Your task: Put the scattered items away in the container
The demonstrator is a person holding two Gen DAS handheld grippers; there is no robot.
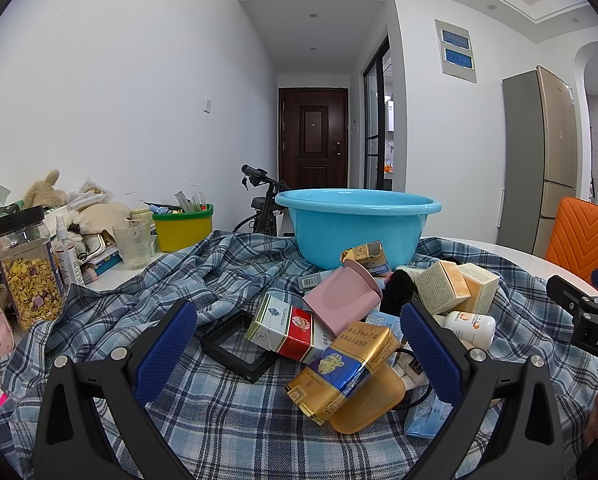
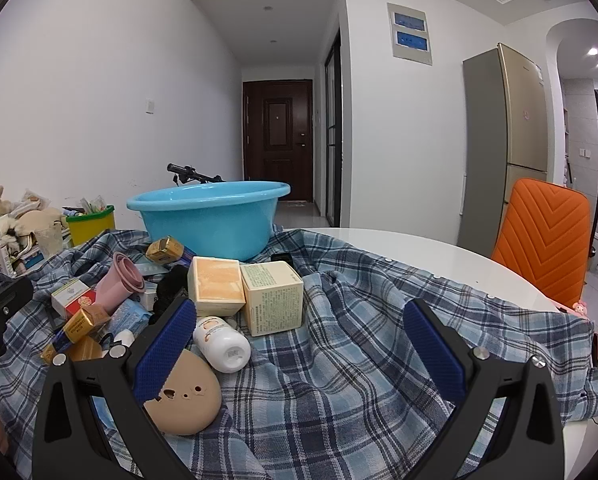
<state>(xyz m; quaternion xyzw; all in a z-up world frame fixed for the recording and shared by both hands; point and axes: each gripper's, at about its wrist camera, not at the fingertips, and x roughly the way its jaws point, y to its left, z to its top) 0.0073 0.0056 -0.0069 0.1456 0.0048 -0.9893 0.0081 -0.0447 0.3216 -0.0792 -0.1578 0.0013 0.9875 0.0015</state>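
Observation:
A blue plastic basin (image 1: 357, 226) stands at the back of a plaid cloth (image 1: 227, 412); it also shows in the right wrist view (image 2: 209, 216). Scattered items lie in front of it: a gold and blue carton (image 1: 343, 366), a red and white carton (image 1: 287, 330), a pink cup (image 1: 345, 298), cream boxes (image 2: 273, 298), a white bottle (image 2: 223, 344) and a tan oval piece (image 2: 189, 398). My left gripper (image 1: 299, 354) is open and empty, its jaws on either side of the cartons. My right gripper (image 2: 299, 350) is open and empty over the cloth, right of the pile.
A jar of cereal (image 1: 29, 268), a spray bottle (image 1: 68, 252), a glass (image 1: 133, 242) and a yellow bin (image 1: 183, 228) crowd the table's left side. An orange chair (image 2: 545, 240) stands at the right by the white table edge (image 2: 439, 248). A black frame (image 1: 239, 346) lies on the cloth.

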